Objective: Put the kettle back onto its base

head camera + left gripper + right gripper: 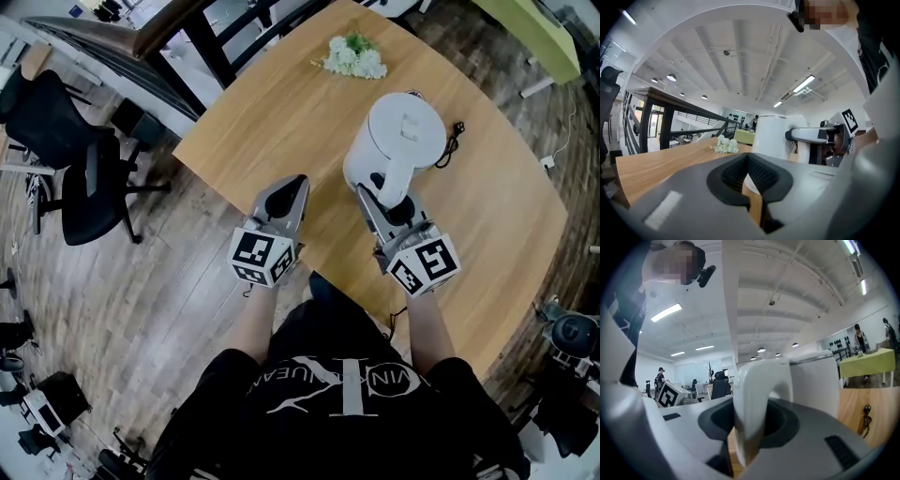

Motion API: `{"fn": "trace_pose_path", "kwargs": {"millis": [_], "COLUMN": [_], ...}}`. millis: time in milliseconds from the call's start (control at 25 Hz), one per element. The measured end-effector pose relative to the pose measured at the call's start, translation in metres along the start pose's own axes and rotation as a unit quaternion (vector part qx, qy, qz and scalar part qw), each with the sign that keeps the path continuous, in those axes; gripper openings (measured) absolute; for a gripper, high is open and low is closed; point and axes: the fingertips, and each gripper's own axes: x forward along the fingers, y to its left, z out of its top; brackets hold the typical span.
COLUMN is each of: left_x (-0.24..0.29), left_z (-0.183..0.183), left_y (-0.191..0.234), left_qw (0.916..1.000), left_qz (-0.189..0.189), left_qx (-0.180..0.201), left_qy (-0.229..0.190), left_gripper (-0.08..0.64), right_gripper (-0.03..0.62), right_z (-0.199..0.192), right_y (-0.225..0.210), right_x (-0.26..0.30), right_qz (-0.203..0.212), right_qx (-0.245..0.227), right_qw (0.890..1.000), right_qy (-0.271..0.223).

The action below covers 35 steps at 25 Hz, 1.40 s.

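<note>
A white electric kettle (405, 131) stands upright on the wooden table (281, 112), its handle (392, 178) turned towards me. My right gripper (382, 192) is shut on that handle (750, 394), which fills the gap between the pads in the right gripper view, with the kettle's body (813, 380) just beyond. A black cord (453, 139) lies beside the kettle; the base itself is hidden under it. My left gripper (292, 183) rests near the table's front edge, shut and holding nothing (749, 161). From the left gripper view the kettle (773, 136) is ahead to the right.
A small bunch of white flowers (354, 56) lies at the table's far side. A black office chair (75, 159) stands on the floor to the left. The table edge runs close under my left gripper. A dark railing (661, 117) stands beyond the table.
</note>
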Motion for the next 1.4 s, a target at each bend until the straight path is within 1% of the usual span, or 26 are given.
{"fn": "trace_pose_path", "kwargs": {"millis": [280, 520, 720, 920, 1240, 1400], "left_x": [-0.002, -0.003, -0.006, -0.009, -0.014, -0.016], "left_z": [-0.003, -0.004, -0.005, -0.007, -0.014, -0.018], "left_y": [0.003, -0.001, -0.003, -0.007, -0.011, -0.015], "left_qw": [1.0000, 1.0000, 1.0000, 0.9999, 0.9999, 0.9998], "left_qz": [0.003, 0.000, 0.000, -0.001, -0.005, -0.008], "left_qx": [-0.001, -0.001, -0.001, -0.002, -0.003, -0.003], "left_qy": [0.004, 0.005, 0.007, 0.010, 0.016, 0.018], "left_gripper": [0.002, 0.003, 0.003, 0.002, 0.003, 0.003], "right_gripper": [0.129, 0.129, 0.130, 0.130, 0.137, 0.146], "right_z": [-0.002, -0.009, -0.012, -0.017, -0.035, -0.041], "right_y": [-0.001, 0.003, 0.004, 0.006, 0.000, -0.004], "right_x": [-0.008, -0.014, -0.017, -0.022, -0.032, -0.040], "right_qz": [0.029, 0.056, 0.058, 0.069, 0.041, 0.020], "right_qx": [-0.005, -0.024, -0.031, -0.019, -0.018, 0.000], "right_qw": [1.000, 0.998, 0.998, 0.997, 0.998, 0.999], "right_qy": [0.002, 0.014, 0.020, 0.028, 0.041, 0.041]}}
